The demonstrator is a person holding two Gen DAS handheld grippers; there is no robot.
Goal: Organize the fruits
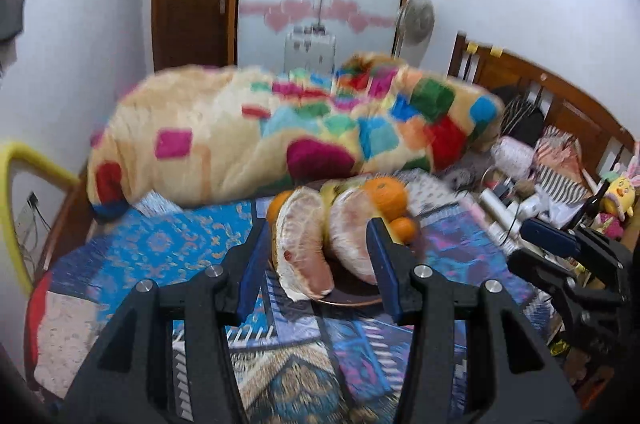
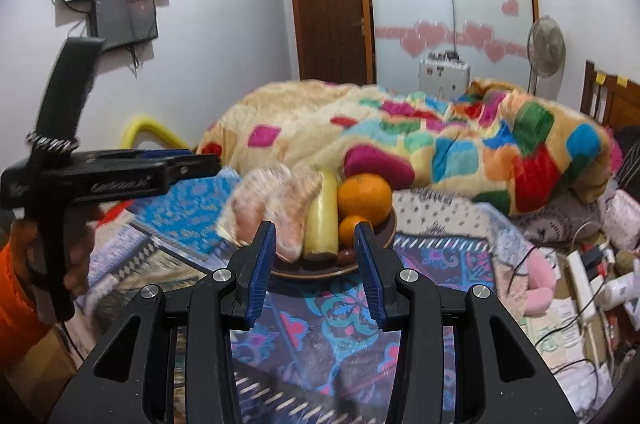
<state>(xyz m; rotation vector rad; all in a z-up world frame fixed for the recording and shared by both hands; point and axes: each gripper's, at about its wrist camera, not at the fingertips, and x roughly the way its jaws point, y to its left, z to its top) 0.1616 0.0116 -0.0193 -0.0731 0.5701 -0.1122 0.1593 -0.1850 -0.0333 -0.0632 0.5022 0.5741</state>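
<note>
All the fruit lay on the plate (image 2: pixel 376 244). My left gripper (image 1: pixel 316 256) and right gripper (image 2: pixel 316 256) hung before it, both spread, empty. Whether sorting was starting or finished, I couldn't judge.

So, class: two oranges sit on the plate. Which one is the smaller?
The small orange at the plate's front edge, lying in front of and below the large orange, right of the banana.
</note>
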